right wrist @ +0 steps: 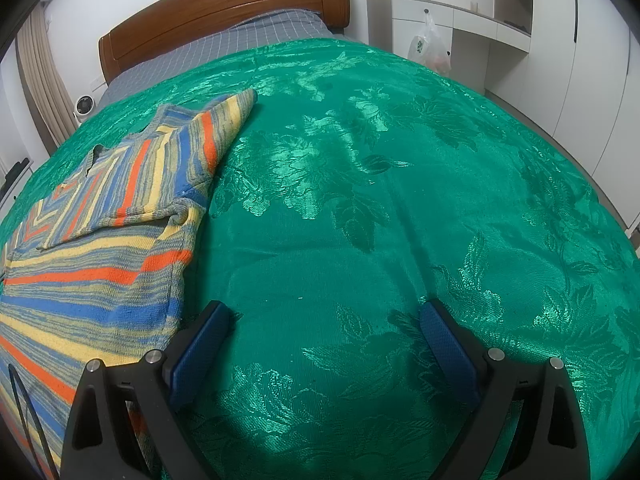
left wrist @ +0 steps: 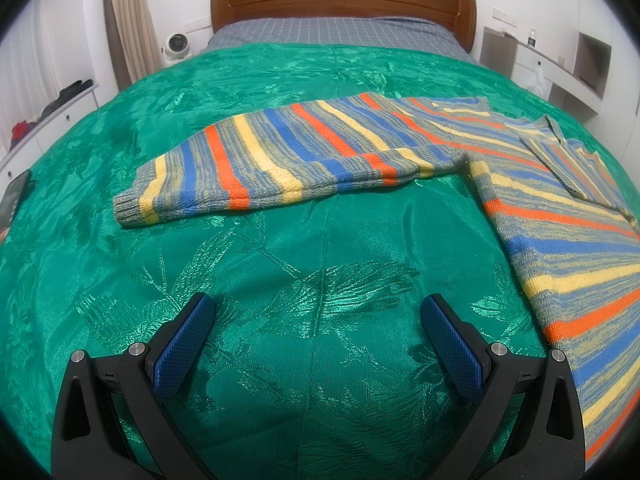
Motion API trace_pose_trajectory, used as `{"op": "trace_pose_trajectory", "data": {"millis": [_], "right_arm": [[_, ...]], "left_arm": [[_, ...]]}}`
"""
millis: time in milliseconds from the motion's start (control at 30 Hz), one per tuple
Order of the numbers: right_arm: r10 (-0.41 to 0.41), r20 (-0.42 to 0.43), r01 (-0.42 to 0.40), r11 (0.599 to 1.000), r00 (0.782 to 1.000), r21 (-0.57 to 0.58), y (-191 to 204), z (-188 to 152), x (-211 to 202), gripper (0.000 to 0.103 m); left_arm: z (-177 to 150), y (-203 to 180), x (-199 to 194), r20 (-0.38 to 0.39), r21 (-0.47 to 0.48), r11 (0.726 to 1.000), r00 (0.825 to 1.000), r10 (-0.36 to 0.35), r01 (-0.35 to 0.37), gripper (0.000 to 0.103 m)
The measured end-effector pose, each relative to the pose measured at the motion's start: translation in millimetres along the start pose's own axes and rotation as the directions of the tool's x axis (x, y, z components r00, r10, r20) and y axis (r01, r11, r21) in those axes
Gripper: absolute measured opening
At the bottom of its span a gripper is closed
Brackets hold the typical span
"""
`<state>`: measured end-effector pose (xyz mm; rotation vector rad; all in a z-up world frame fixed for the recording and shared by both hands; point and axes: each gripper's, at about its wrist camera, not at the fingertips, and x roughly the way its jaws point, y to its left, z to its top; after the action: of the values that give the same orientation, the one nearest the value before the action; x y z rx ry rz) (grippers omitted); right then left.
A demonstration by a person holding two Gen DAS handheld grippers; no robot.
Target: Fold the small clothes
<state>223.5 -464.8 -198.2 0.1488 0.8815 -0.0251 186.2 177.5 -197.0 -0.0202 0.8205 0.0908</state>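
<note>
Both tongs, left (left wrist: pixel 318 308) and right (right wrist: pixel 325 314), hang spread apart and empty over the green bedspread (right wrist: pixel 400 200). The striped sweater (left wrist: pixel 560 216) lies flat between them, one sleeve (left wrist: pixel 256 160) stretching ahead of the left tongs, its body just beside the right tongs' left finger (right wrist: pixel 200 352).

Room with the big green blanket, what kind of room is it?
Most likely a bedroom: a bed with a wooden headboard, a green bedspread and white cupboards along the wall.

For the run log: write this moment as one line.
left claw: open, empty, over bedspread | right claw: open, empty | striped sweater: flat, left sleeve spread out | fold: not begun
</note>
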Motion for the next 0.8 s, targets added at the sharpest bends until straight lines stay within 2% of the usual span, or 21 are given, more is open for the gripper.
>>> {"op": "trace_pose_trajectory", "data": {"millis": [800], "right_arm": [[0.035,0.011,-0.035,0.999,0.999,0.015,-3.5,-0.5,-2.6,0.097]], "left_arm": [[-0.1,0.1,-0.3,0.001,0.000,1.000,1.000,0.000,0.000,0.103]]}}
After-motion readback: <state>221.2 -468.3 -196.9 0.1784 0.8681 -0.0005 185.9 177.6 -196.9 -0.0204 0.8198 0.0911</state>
